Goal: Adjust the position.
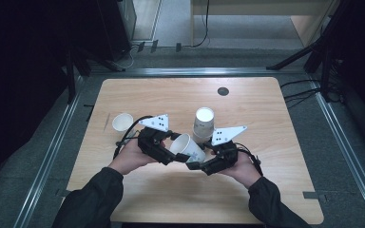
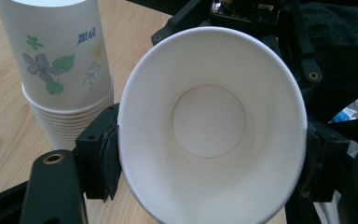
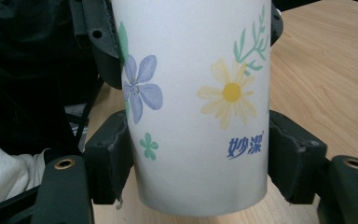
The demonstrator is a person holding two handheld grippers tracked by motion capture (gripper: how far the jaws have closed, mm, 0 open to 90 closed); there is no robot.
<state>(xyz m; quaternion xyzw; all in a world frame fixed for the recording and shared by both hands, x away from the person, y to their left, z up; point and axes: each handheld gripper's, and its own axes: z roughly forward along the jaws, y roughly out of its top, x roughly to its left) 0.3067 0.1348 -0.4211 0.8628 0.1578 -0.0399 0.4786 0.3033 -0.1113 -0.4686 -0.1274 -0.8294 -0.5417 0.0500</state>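
Observation:
A white paper cup (image 1: 187, 147) printed with flowers lies on its side in the air between my two grippers. My left gripper (image 1: 173, 154) is shut on its rim: in the left gripper view the pads (image 2: 103, 154) squeeze the mouth of the cup (image 2: 209, 116) into an oval. My right gripper (image 1: 195, 164) has the cup's bottom end between its jaws. In the right gripper view the cup (image 3: 200, 93) is undented, and the pads (image 3: 109, 158) stand close at each side without pressing.
A stack of the same cups (image 1: 203, 124) stands upside down just behind the grippers, also close by in the left gripper view (image 2: 60, 70). A single cup (image 1: 122, 122) stands upright to the left. A black disc (image 1: 223, 91) sits in the wooden table (image 1: 266, 190).

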